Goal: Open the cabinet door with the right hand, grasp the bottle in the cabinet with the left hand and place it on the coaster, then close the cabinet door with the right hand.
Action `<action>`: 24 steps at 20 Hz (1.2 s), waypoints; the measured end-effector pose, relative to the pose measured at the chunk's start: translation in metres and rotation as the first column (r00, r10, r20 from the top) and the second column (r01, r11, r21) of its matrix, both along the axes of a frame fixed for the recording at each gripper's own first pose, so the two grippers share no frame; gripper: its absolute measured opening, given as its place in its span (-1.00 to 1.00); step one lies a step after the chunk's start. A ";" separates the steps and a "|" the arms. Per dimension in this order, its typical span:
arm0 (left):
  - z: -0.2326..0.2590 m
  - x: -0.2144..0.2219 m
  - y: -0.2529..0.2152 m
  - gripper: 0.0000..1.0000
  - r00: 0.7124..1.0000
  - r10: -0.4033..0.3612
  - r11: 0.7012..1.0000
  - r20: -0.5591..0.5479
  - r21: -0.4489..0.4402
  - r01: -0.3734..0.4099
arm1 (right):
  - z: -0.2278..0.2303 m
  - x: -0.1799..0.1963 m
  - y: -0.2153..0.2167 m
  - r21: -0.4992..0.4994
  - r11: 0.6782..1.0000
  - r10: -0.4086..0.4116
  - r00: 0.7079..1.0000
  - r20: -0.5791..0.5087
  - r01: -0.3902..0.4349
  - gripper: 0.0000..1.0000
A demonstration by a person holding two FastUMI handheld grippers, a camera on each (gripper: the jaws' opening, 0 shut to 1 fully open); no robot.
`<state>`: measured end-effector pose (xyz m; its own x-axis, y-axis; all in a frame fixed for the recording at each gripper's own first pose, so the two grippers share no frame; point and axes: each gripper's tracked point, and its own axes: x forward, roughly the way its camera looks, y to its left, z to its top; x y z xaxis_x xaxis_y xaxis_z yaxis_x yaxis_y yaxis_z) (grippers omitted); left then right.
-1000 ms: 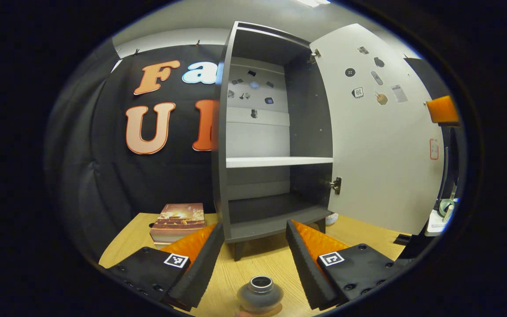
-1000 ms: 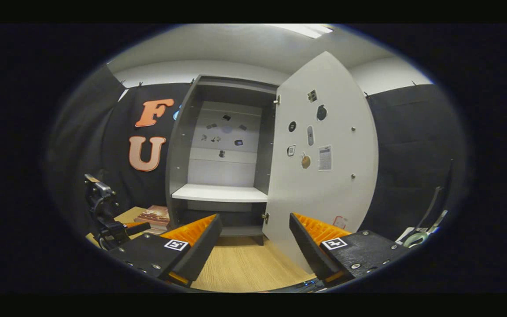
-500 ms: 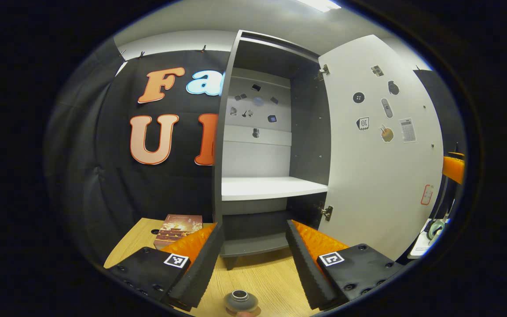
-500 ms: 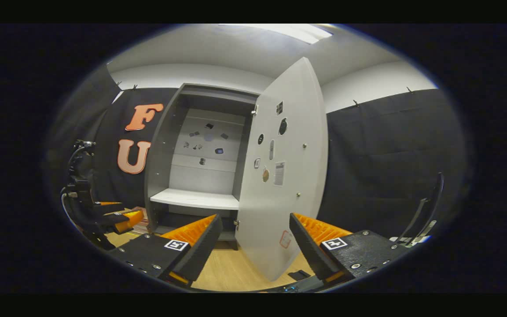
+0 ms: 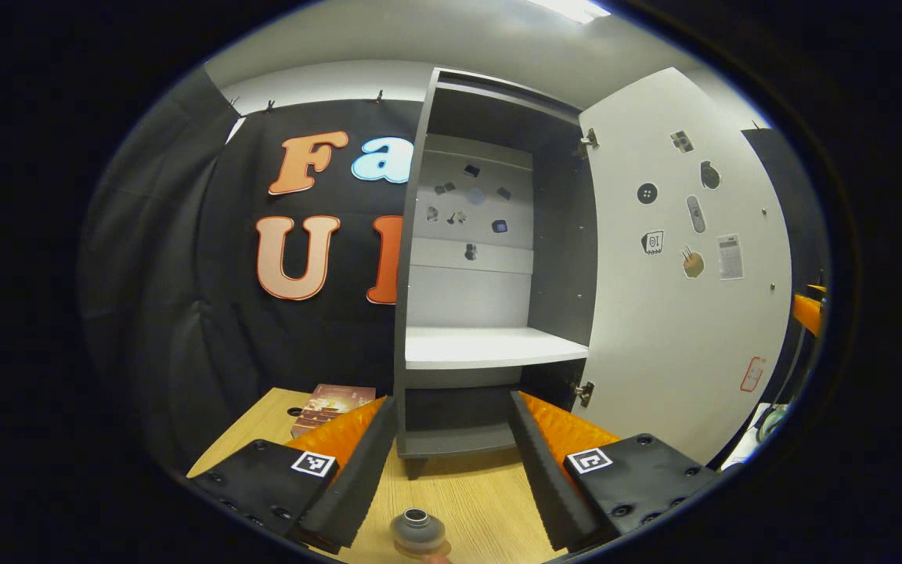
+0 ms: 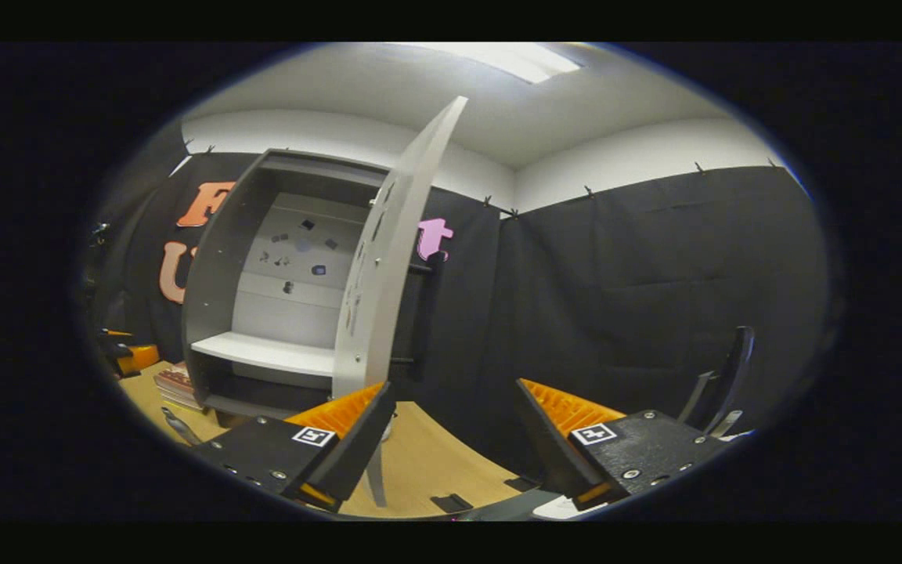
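Grey bottle (image 5: 417, 531) stands upright on the worktop (image 5: 474, 501), on its coaster I judge, just below my left fingers (image 5: 451, 470), which are apart and empty. One door (image 6: 388, 258), edge-on to my right fingers (image 6: 455, 439), also apart, hangs just left of them; closing it falls to that nearer hand. One cabinet (image 5: 490, 313), one shelf (image 5: 490, 345), one book (image 5: 333, 399).

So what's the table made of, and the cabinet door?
The table looks like light wood or a wood-look laminate: pale grain lines run along its smooth top. The door looks like a thin painted or laminated board, matte and pale grey, with metal hinges and small stickers on it.
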<state>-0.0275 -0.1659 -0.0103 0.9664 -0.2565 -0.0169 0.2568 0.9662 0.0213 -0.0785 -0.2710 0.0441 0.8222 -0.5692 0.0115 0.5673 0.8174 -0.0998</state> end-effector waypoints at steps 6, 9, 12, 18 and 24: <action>0.010 -0.013 0.015 0.84 0.996 0.086 0.996 0.024 -0.007 -0.086 | 0.005 0.018 -0.009 0.094 0.986 0.131 0.990 0.050 -0.135 0.80; 0.009 -0.019 0.024 0.84 0.992 0.122 0.992 0.014 -0.014 -0.122 | 0.008 0.018 0.004 0.117 0.967 0.220 0.973 0.073 -0.228 0.69; 0.011 -0.026 0.034 0.84 0.987 0.162 0.987 0.021 -0.017 -0.162 | 0.012 0.023 0.038 0.102 0.941 0.317 0.946 0.069 -0.322 0.90; 0.013 -0.040 0.059 0.84 0.975 0.222 0.975 0.024 -0.022 -0.222 | 0.013 0.063 0.114 0.121 0.838 0.525 0.847 0.084 -0.532 0.65; 0.018 -0.036 0.087 0.84 0.967 0.254 0.967 0.019 -0.040 -0.253 | 0.005 0.111 0.177 0.171 0.757 0.623 0.776 0.102 -0.630 0.19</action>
